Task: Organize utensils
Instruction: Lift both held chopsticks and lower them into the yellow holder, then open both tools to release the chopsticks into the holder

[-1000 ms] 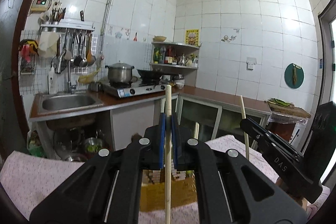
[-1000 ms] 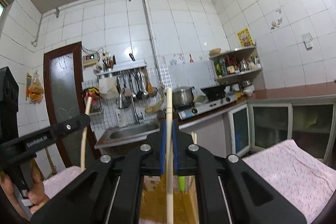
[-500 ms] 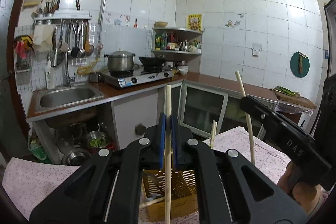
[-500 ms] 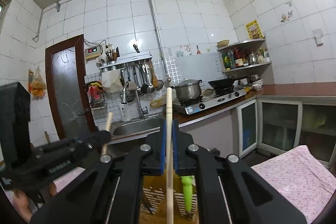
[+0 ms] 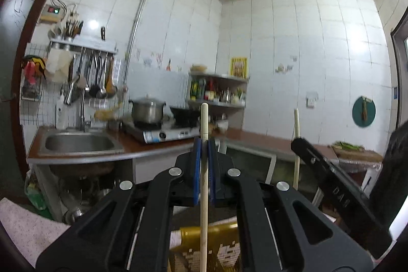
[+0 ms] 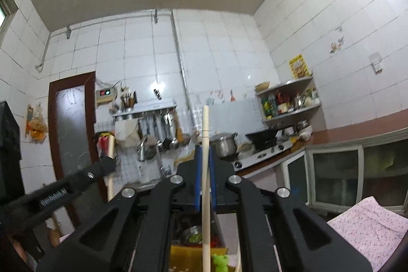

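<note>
now | left gripper fingers clamp chopstick | right gripper fingers clamp second chopstick | yellow basket below

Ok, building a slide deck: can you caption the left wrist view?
Left gripper clamps an upright wooden chopstick above the yellow utensil basket; right gripper holds another beside it.

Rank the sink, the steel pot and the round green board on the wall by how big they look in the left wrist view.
1. Sink
2. Steel pot
3. Green board, though it looks close to the pot, and distance may distort this.

White-tiled walls; brown counter
</note>
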The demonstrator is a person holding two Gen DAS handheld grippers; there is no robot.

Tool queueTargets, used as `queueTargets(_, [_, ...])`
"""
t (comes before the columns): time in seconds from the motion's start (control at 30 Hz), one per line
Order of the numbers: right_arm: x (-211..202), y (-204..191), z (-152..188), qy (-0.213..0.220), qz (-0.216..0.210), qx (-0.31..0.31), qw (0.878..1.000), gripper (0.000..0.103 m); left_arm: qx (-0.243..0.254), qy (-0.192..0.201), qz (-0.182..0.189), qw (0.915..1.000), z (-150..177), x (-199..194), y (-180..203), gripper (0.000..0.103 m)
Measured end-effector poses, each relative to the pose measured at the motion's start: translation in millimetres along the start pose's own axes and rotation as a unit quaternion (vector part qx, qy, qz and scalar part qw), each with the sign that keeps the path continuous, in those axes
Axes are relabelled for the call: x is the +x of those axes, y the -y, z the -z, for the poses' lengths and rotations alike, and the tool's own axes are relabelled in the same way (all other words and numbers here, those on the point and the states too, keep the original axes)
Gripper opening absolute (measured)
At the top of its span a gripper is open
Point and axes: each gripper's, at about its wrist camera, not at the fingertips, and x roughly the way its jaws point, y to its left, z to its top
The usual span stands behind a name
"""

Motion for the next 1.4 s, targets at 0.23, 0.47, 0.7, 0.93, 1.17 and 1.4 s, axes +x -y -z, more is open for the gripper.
queueTargets(0.23, [11.5, -1.2, 14.5, 0.024, 0.021, -0.012, 0.999, 0.006, 0.007, 0.029, 0.014, 0.9995, 6.2, 12.5, 9.2, 0.004])
queueTargets(0.47, [16.3, -1.8, 32.6, 0.024, 0.029, -0.032, 0.999, 0.006, -0.006, 0.027, -0.013, 0.9995, 41.8, 25.9, -2.2, 0.004])
queueTargets(0.7, [12.7, -10.3, 52.3, 0.025, 0.033, -0.067, 0.997, 0.006, 0.007, 0.018, -0.017, 0.9997, 64.5, 26.6, -2.2, 0.004])
queueTargets(0.93, [5.0, -10.9, 68.5, 0.002, 0.027, -0.09, 0.996, 0.006, 0.037, 0.008, -0.028, 0.9989, 88.3, 17.0, -2.3, 0.004])
queueTargets(1.17, [-4.7, 2.9, 83.2, -0.037, 0.033, -0.081, 0.995, 0.007, 0.024, -0.019, -0.034, 0.999, 101.5, 8.8, -8.0, 0.005])
queueTargets(1.4, [-19.8, 6.4, 77.3, -0.086, 0.035, -0.079, 0.992, 0.049, -0.006, -0.04, -0.047, 0.9981, 84.3, -12.7, -17.5, 0.047])
